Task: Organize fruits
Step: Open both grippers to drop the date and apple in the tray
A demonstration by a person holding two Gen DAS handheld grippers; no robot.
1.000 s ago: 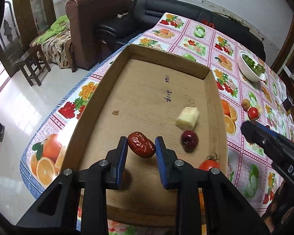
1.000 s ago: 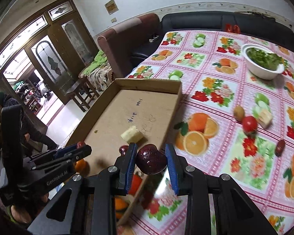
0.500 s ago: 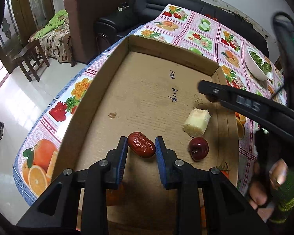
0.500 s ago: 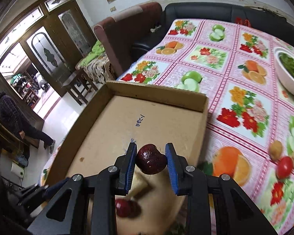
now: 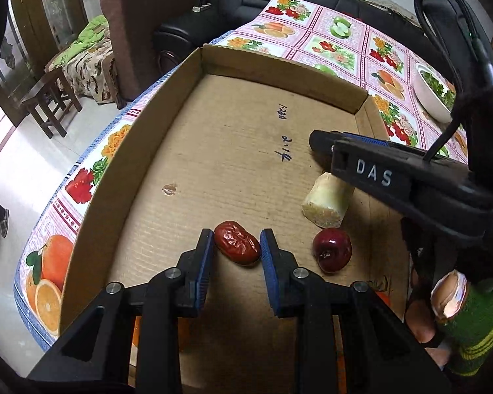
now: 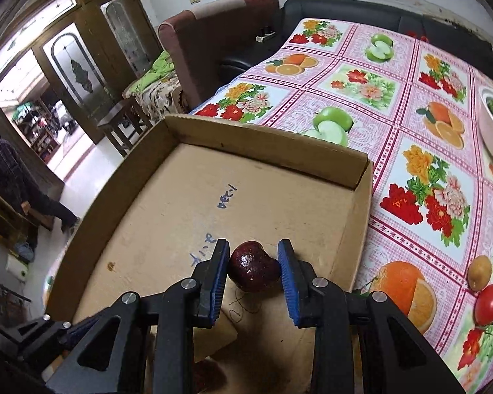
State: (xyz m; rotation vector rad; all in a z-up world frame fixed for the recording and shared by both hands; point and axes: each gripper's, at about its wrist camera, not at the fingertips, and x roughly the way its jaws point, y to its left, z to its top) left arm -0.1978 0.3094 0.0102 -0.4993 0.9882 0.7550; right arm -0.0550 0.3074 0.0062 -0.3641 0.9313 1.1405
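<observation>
Two grippers each clench a fruit over the cardboard tray (image 5: 167,124): left gripper (image 5: 236,251) pinches a wrinkled red date (image 5: 236,247), right gripper (image 6: 253,271) a dark cherry (image 6: 252,267). Both look light, soft and easily bruised; gentle mid-body pinches suit them. Farther off, the right gripper's side reads "DAS".

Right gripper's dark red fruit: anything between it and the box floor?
Nothing visible. The dark red fruit sits in the right gripper above bare cardboard box floor; the pale chunk lies nearer, beneath the gripper.
</observation>
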